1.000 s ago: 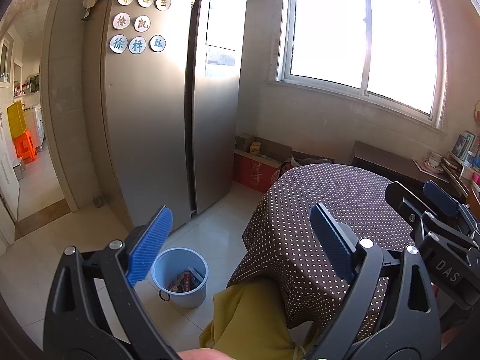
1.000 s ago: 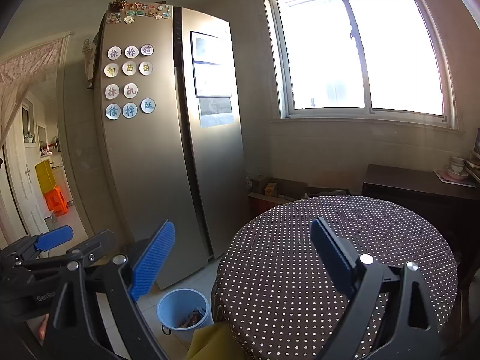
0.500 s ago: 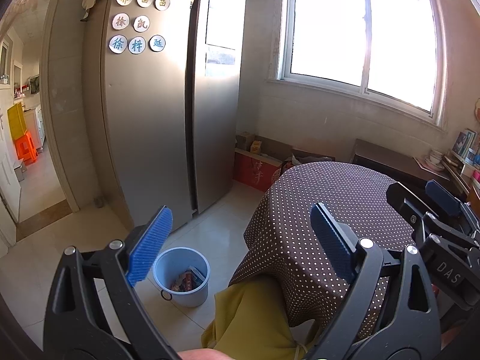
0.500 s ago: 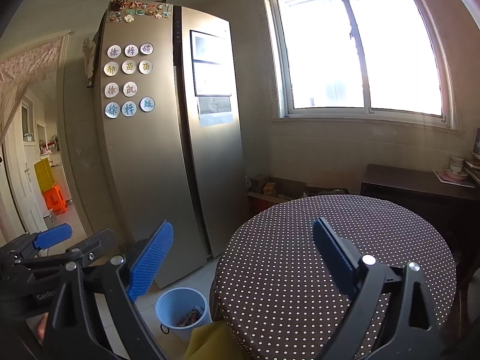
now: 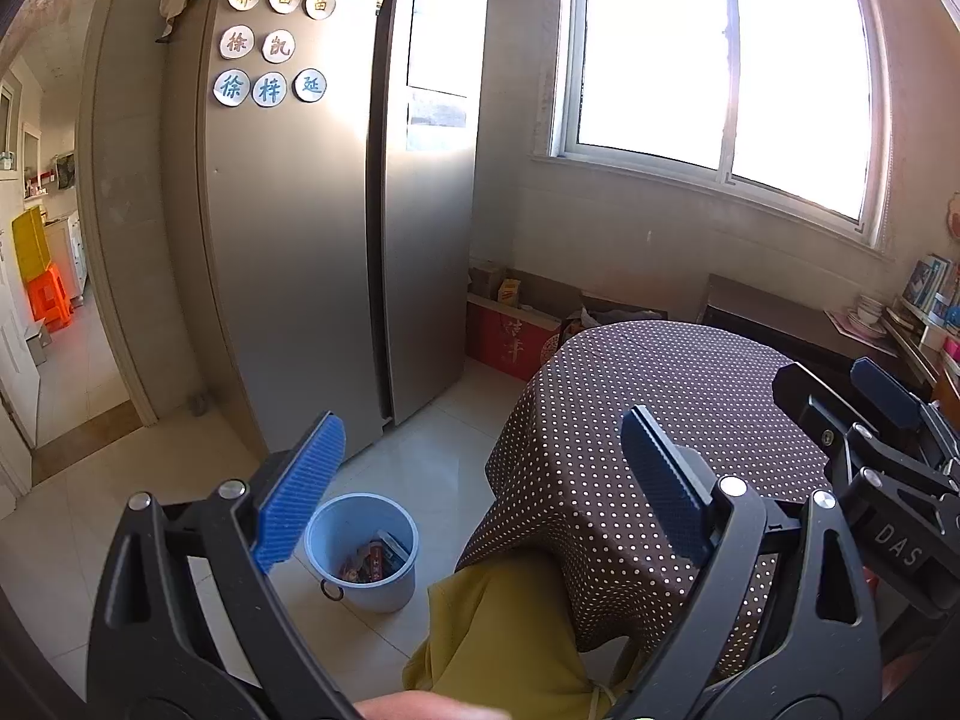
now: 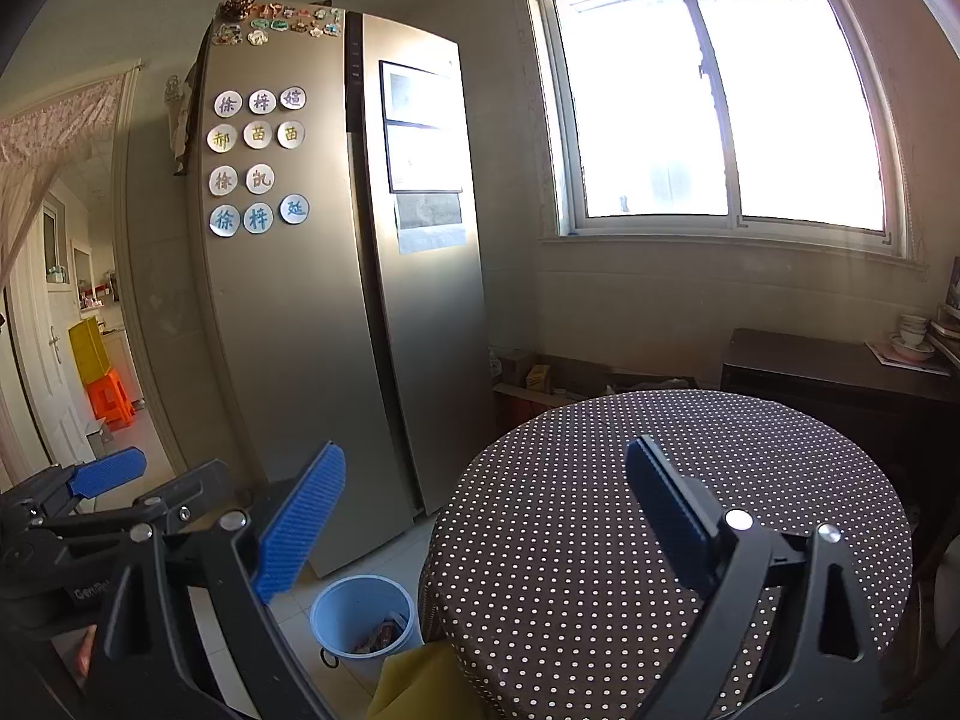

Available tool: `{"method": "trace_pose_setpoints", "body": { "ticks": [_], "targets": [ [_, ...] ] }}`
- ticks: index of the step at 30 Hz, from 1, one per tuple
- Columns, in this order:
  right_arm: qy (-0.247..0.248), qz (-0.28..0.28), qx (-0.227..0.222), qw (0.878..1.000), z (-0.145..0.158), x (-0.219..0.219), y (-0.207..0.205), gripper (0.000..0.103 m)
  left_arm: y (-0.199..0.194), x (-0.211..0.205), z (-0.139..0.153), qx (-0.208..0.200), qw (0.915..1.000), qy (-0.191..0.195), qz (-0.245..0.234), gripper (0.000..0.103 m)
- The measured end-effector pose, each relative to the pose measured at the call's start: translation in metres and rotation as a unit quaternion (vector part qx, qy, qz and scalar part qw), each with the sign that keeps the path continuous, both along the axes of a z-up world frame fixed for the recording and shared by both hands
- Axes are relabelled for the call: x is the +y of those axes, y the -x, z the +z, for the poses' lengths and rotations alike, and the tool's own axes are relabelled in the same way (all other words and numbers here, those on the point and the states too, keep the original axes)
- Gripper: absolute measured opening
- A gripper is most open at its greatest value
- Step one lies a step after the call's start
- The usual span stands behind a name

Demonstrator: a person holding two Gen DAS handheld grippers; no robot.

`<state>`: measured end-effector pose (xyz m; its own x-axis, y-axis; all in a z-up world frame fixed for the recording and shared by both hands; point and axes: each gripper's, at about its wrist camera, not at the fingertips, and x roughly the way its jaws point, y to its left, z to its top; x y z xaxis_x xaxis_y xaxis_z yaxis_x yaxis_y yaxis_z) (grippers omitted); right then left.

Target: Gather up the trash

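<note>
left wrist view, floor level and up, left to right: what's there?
Orange plastic stool → silver two-door fridge → light blue plastic bin → red cardboard box → round table in brown polka-dot cloth → dark wooden side cabinet.

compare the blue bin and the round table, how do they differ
The blue bin is plain light blue plastic; the round table wears a brown white-dotted cloth. The bin stands low on the floor, while the table rises well above it. The bin holds wrappers; the tabletop shows nothing on it. Both are round and stand side by side.
</note>
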<state>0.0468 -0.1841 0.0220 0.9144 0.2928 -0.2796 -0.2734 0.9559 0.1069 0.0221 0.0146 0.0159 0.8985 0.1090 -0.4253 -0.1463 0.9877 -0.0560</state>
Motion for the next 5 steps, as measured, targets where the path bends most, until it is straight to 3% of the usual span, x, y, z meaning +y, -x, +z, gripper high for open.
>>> {"method": "trace_pose_setpoints", "body": {
  "ticks": [5],
  "targets": [
    [-0.004, -0.006, 0.009, 1.000, -0.0045, -0.0041, -0.0062, 0.094, -0.0100, -0.0031, -0.0036, 0.010, 0.9999, 0.000, -0.003, 0.094]
  ]
}}
